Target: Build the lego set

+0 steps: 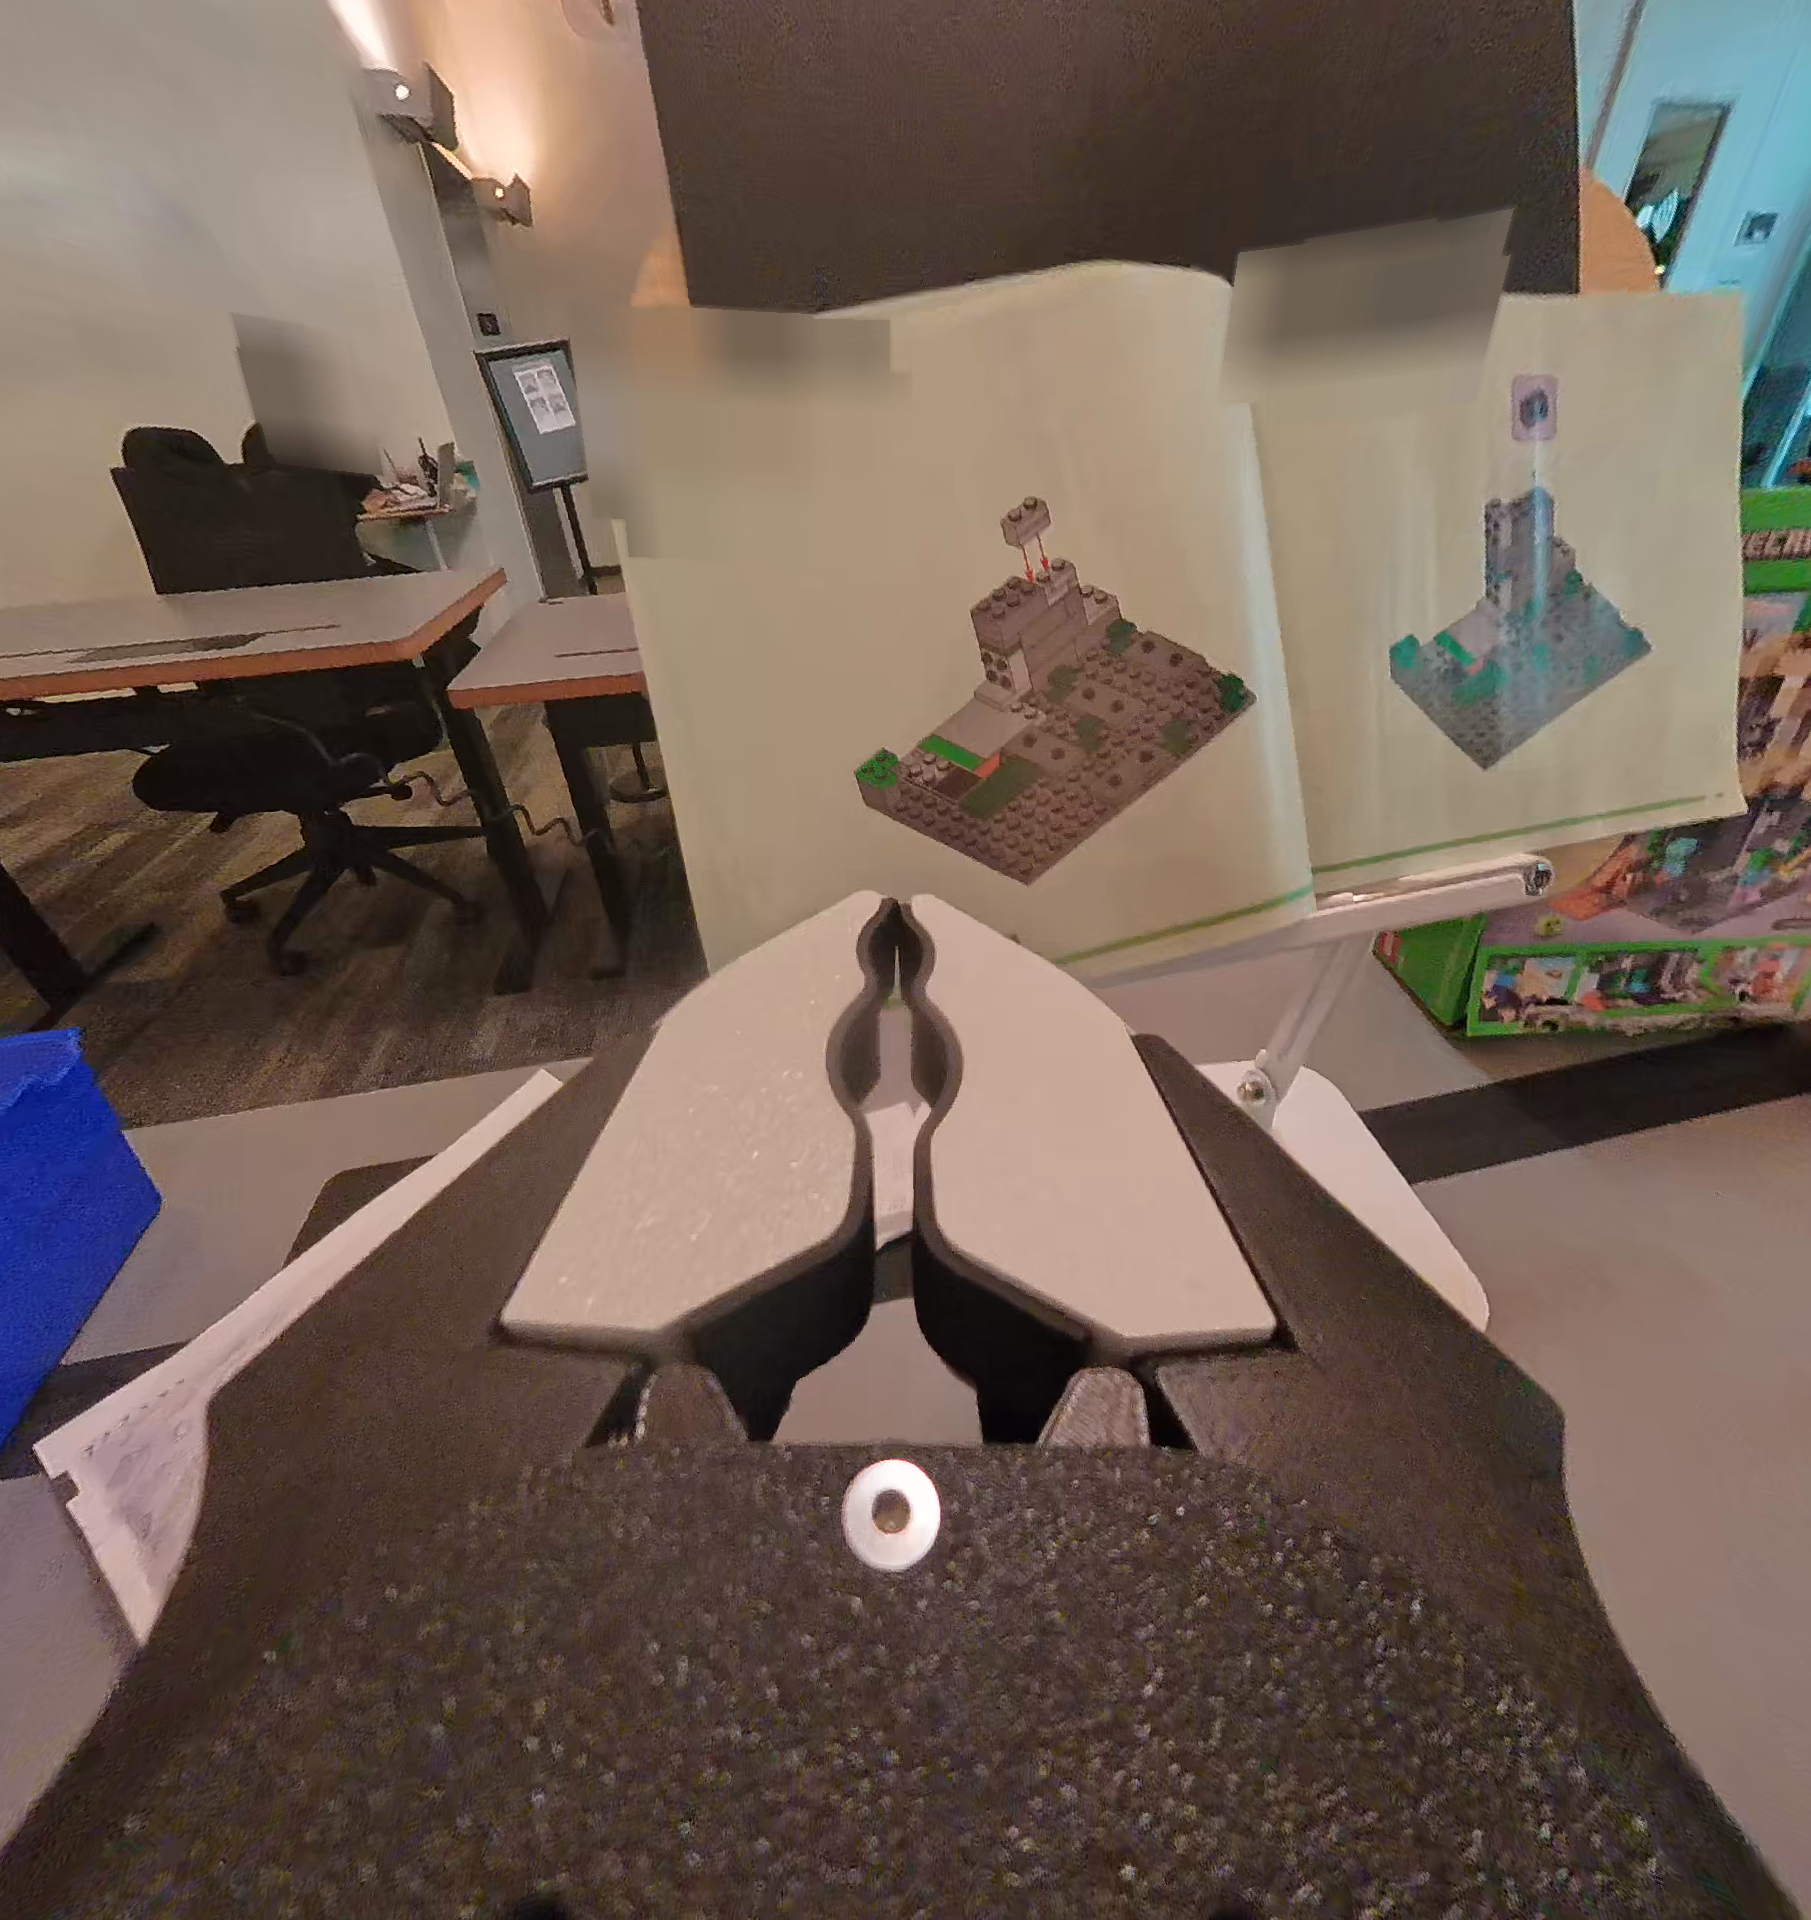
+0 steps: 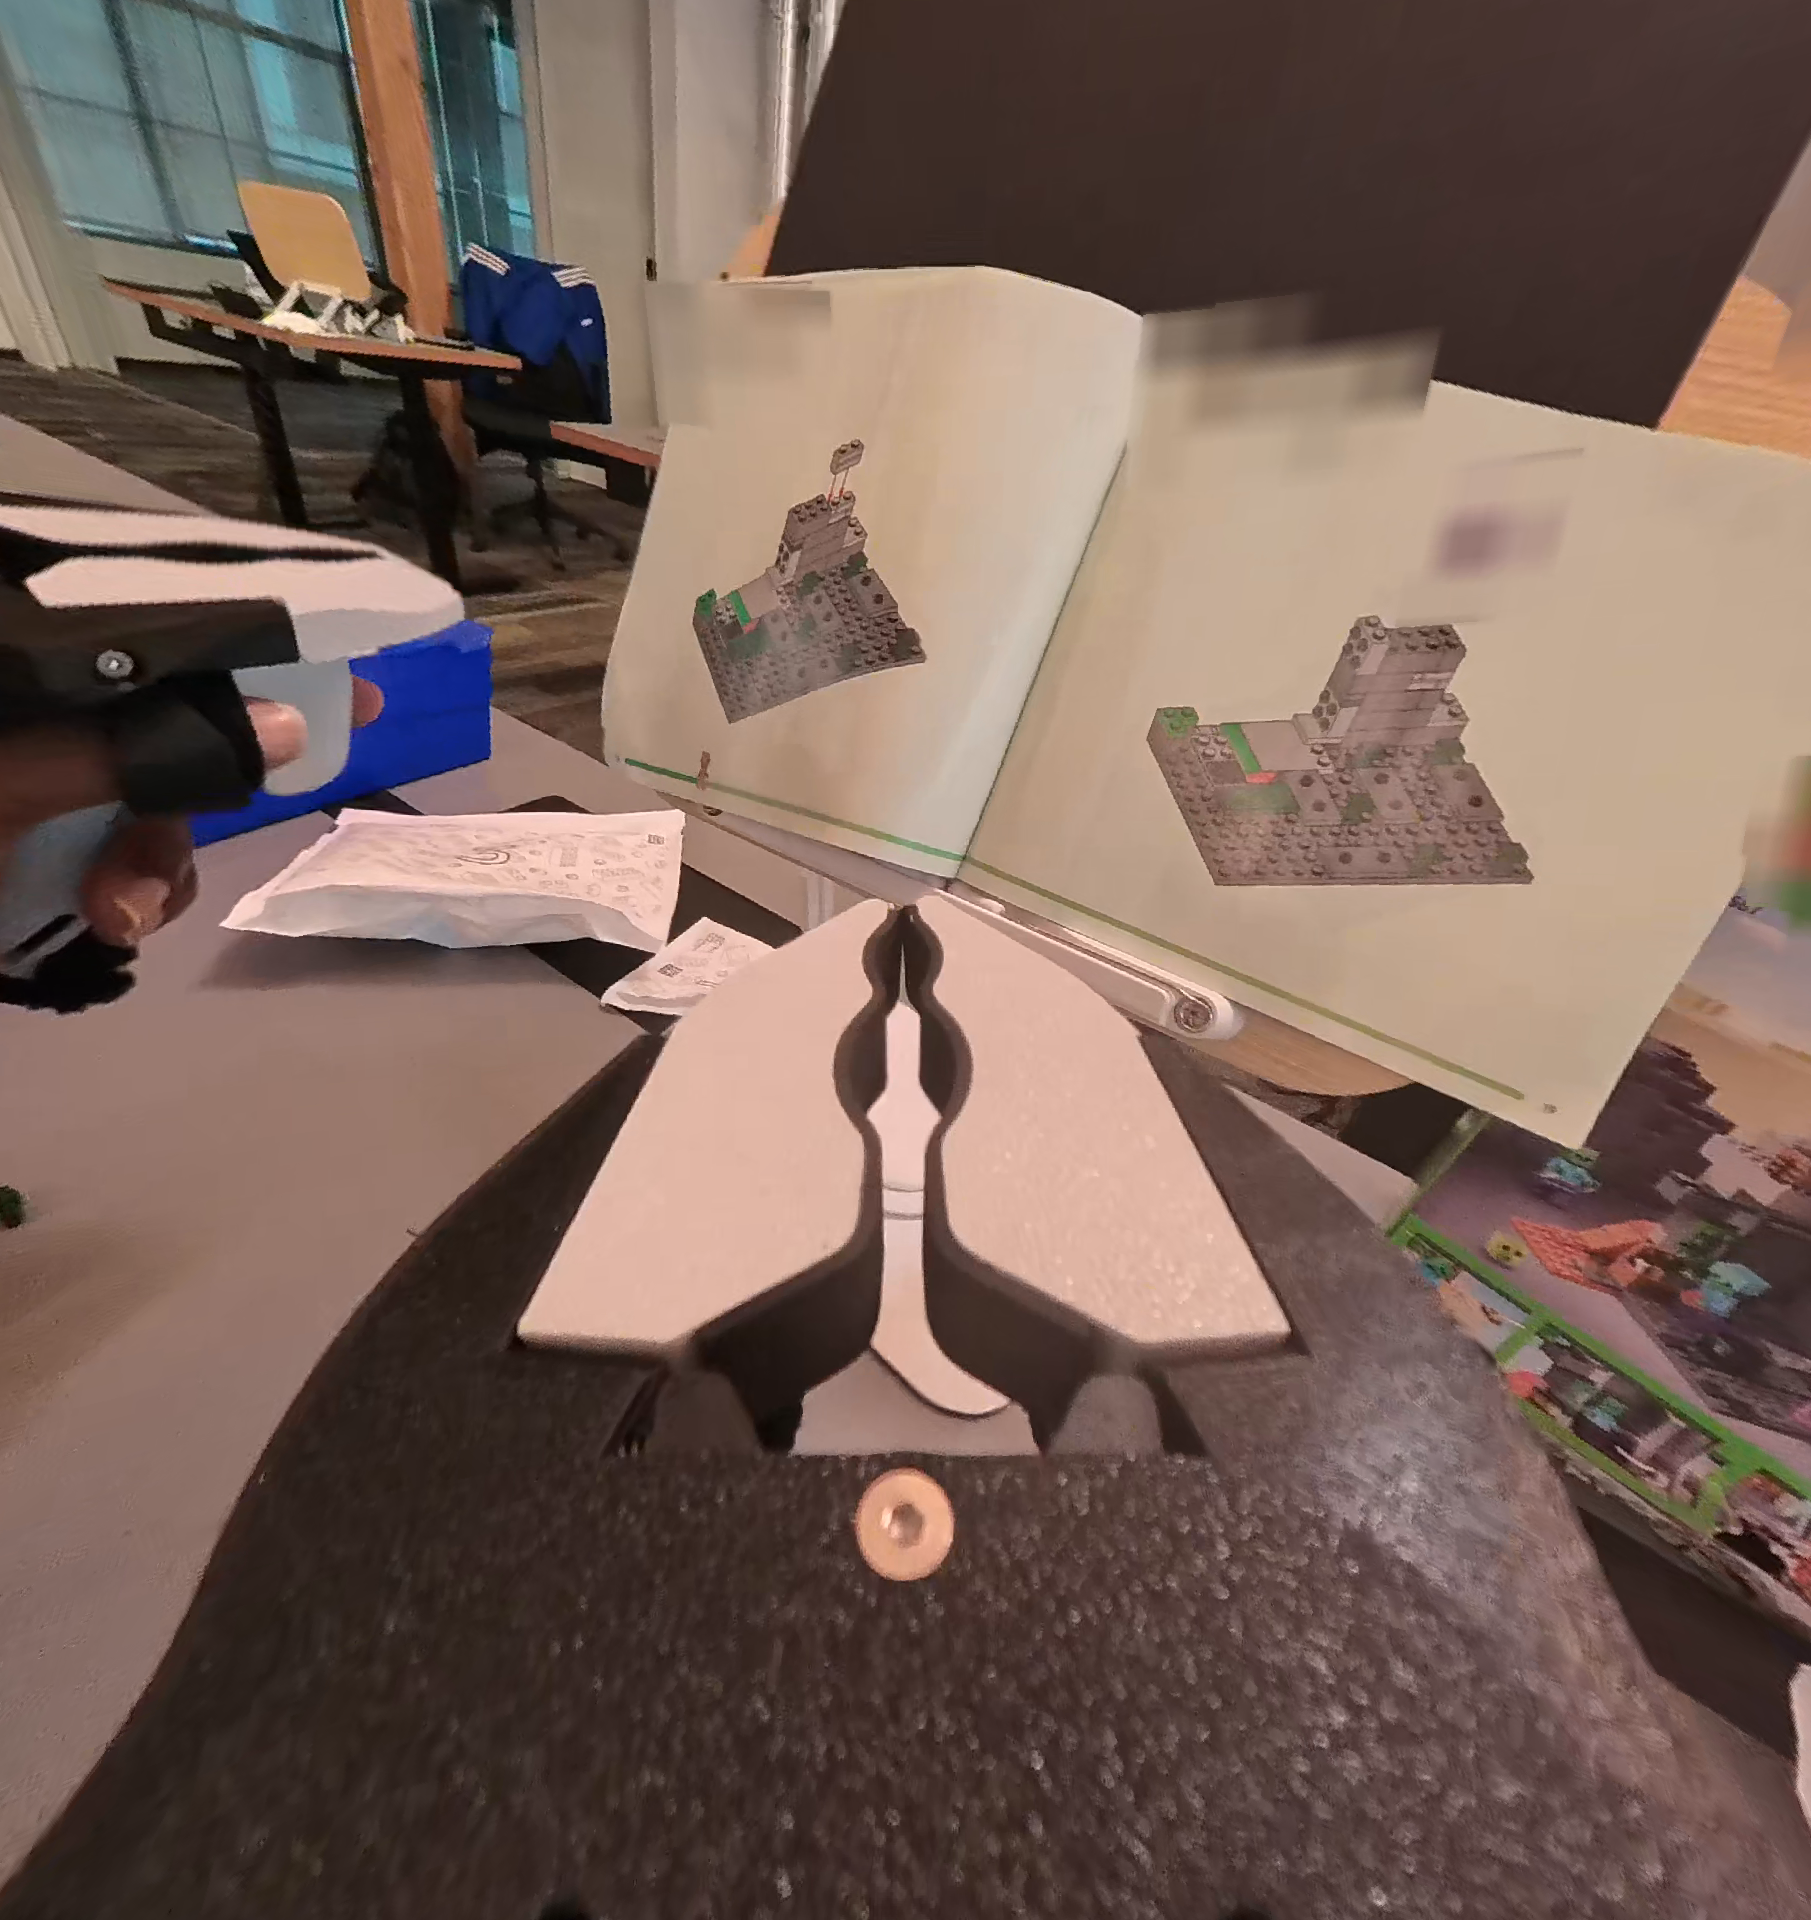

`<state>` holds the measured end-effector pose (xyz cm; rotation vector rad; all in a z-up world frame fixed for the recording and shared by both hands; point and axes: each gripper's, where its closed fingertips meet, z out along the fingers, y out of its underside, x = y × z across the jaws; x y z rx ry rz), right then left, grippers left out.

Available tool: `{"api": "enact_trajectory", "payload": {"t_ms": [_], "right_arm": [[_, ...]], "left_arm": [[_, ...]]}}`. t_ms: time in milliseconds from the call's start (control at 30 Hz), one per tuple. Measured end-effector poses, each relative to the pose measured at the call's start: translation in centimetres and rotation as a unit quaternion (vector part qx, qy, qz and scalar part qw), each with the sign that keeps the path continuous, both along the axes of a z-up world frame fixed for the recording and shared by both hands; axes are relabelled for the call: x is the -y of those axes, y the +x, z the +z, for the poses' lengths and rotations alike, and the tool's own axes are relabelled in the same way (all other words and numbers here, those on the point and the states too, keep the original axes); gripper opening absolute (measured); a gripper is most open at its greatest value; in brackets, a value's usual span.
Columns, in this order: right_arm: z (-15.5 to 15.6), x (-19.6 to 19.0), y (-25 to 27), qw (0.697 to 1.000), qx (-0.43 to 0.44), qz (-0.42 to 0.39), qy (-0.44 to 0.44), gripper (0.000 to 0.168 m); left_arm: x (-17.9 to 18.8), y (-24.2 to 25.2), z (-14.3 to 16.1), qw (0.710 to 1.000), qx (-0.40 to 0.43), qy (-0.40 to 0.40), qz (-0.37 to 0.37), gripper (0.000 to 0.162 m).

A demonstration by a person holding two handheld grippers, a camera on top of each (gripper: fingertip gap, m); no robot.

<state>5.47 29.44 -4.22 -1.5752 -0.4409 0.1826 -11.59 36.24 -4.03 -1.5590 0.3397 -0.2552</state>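
An open instruction booklet (image 1: pixel 1140 582) stands on a white stand (image 1: pixel 1400 904) at the back of the grey table; its pages show a grey and green build. It also shows in the right wrist view (image 2: pixel 1192 665). My left gripper (image 1: pixel 897 906) is shut and empty, raised and pointing at the booklet's left page. My right gripper (image 2: pixel 901 914) is shut and empty, pointing at the booklet's lower edge. The left gripper also shows at the left of the right wrist view (image 2: pixel 205 603), held by a person's hand (image 2: pixel 101 831). No built model is in view.
A blue bin (image 1: pixel 18 1226) stands at the left (image 2: pixel 402 707). White paper bags (image 2: pixel 475 878) lie on the table. The green set box (image 1: pixel 1711 831) stands at the right (image 2: pixel 1649 1330). A few small green pieces (image 2: pixel 7 1205) lie at the left. Desks and chairs stand behind. My right fingertips sit around 20 cm from my left ones.
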Motion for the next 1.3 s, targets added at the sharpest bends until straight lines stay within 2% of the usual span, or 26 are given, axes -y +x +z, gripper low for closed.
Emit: {"api": "enact_trajectory", "payload": {"t_ms": [267,433,600,900,1300], "right_arm": [[0.3,0.4,-0.5,0.999,0.049,-0.010,0.020,0.000],[0.3,0.3,-0.4,0.999,0.047,-0.005,0.020,0.000],[0.1,0.2,-0.3,0.998,0.053,-0.004,0.019,0.000],[-0.1,0.2,-0.6,0.997,0.068,0.002,0.023,0.000],[-0.9,0.2,-1.3,0.996,0.085,0.011,0.019,0.000]], "left_arm": [[-5.5,-0.9,4.0,1.000,0.024,-0.011,0.005,0.000],[-8.1,-0.7,4.5,1.000,0.006,-0.024,0.016,0.000],[-8.6,-0.3,3.7,0.999,0.010,-0.028,0.019,0.000],[-9.0,0.3,5.6,1.000,0.011,-0.007,0.015,0.000],[-9.9,0.5,5.9,1.000,-0.001,-0.005,0.018,0.000]]}}
